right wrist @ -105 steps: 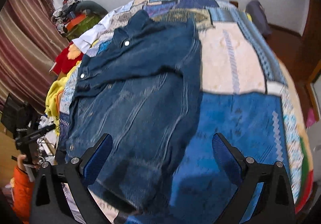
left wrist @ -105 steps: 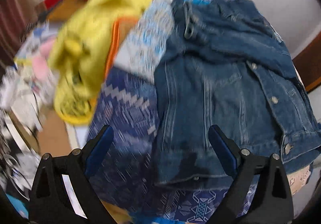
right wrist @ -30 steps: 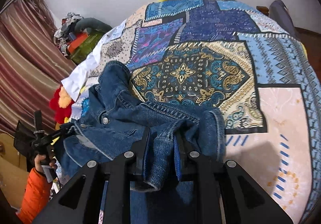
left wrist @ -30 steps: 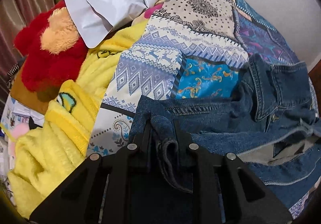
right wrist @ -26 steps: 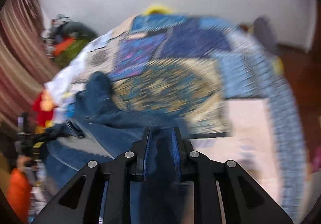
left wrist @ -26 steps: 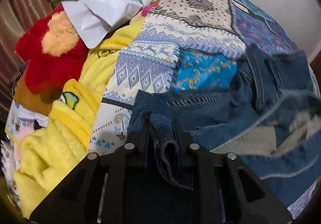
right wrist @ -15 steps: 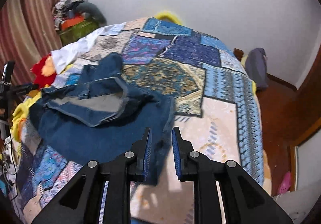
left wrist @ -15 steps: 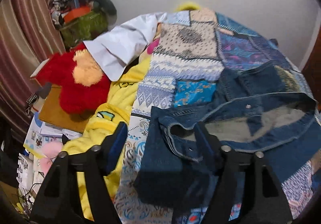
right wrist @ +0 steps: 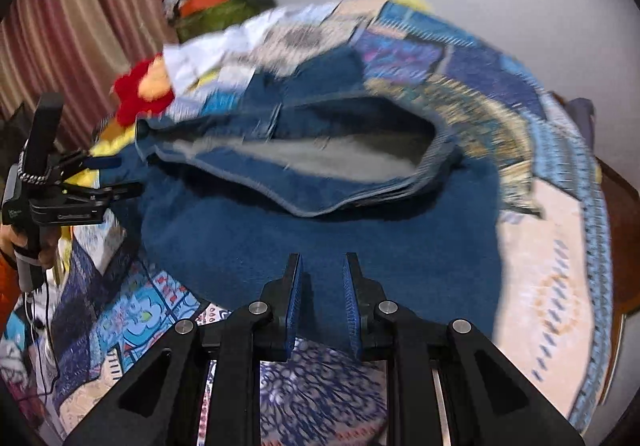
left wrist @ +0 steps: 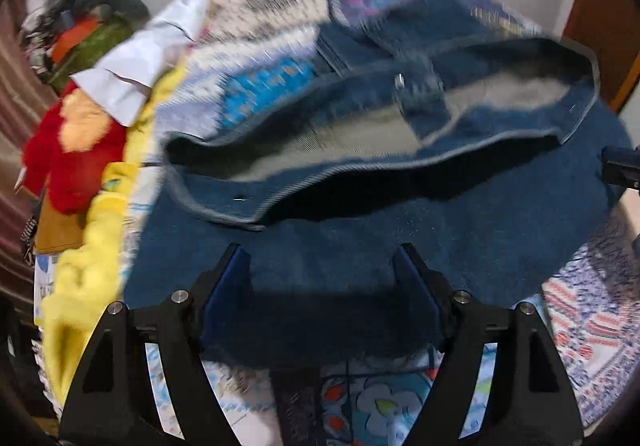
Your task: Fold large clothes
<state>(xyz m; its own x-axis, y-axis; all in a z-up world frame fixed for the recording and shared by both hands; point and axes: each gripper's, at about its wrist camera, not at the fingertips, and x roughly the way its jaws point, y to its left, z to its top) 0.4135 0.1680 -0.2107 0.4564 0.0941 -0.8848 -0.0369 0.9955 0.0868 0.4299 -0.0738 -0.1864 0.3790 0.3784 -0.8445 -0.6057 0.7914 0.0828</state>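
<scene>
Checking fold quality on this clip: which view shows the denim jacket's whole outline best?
The right wrist view: the denim jacket sits nearly whole on the bedspread. The left wrist view shows it closer, more blurred, its right edge cut off.

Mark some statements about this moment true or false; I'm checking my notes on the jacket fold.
1. The denim jacket lies on the patterned quilt. True.
2. The left tongs are clamped on the jacket. False: their jaws are spread wide, holding nothing.
3. A red plush toy sits left of the jacket. True.
4. The right tongs grip a sleeve. False: a gap shows between the jaws, and nothing is in it.
5. The jacket hangs in the air. False: it rests on the quilt.
</scene>
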